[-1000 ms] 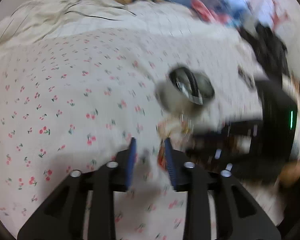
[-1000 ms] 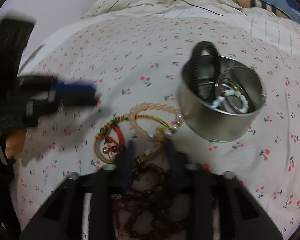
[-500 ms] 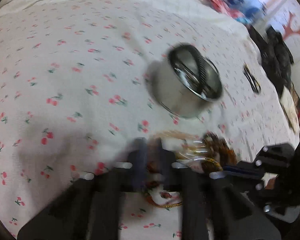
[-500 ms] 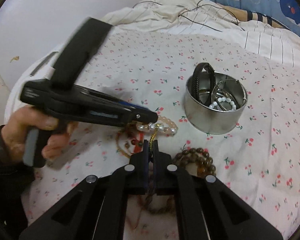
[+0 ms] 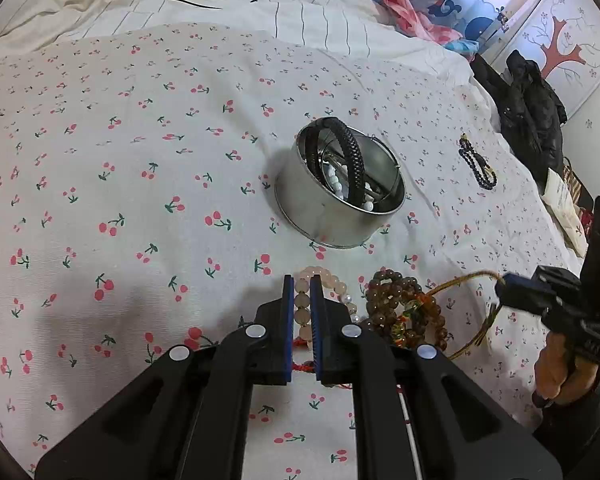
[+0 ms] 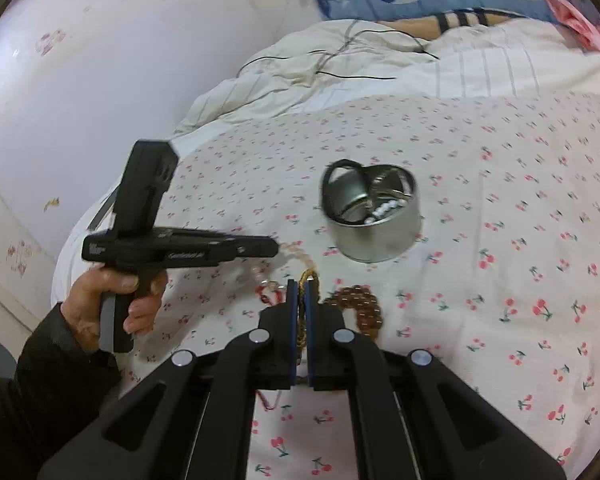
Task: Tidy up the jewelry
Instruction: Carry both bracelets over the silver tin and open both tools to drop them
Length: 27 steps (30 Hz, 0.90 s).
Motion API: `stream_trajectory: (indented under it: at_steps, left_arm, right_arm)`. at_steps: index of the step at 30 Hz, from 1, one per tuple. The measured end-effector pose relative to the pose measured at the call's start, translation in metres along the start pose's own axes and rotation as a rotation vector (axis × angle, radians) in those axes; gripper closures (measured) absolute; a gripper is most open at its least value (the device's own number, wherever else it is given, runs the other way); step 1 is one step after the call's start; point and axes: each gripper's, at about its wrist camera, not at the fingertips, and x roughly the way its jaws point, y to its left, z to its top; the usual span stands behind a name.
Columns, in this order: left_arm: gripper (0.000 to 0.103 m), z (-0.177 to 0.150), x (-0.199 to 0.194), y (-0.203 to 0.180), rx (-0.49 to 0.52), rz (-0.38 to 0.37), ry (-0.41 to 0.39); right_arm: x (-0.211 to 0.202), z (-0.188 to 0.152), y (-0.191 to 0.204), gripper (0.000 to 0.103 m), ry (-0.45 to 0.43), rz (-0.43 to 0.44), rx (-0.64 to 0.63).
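My left tool (image 5: 301,280) is clamped on the pink bead bracelet (image 5: 302,304) at the tin's (image 5: 320,208) six o'clock; the right tool (image 6: 301,285) pinches the gold cord bracelet (image 5: 466,280) (both light and floppy, so grip the strand itself).

Pink bead bracelet (image 5: 314,280): its near part is hidden behind my left gripper (image 5: 301,280).

Gold cord bracelet (image 6: 308,278): mostly hidden between my right gripper (image 6: 301,286)'s fingers; only the top loop shows.

Red cord (image 5: 300,366): glimpsed through gaps in my gripper, shape untold.

Metal tin (image 6: 374,220): motion-blurred in my right view, contents hard to sort.

Dark bracelet (image 5: 476,164): too small to make out beads.

My right hand (image 5: 556,372): cut off by the picture's edge.
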Motion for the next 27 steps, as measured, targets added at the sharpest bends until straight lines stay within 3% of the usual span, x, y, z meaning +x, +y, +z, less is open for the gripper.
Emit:
stream_trajectory:
  at_steps: [8, 17, 27]
  left_arm:
    - [0.096, 0.005, -0.018, -0.002, -0.020, -0.077, -0.057]
    - [0.096, 0.018, -0.048, -0.026, -0.009, -0.134, -0.152]
    - [0.096, 0.060, -0.048, -0.043, -0.095, -0.196, -0.275]
  right_arm:
    - [-0.015, 0.009, -0.019, 0.099, -0.061, 0.026, 0.075]
    - [-0.031, 0.035, -0.010, 0.099, -0.174, 0.066, 0.065]
    - [-0.013, 0.069, -0.015, 0.099, -0.189, 0.065, 0.050]
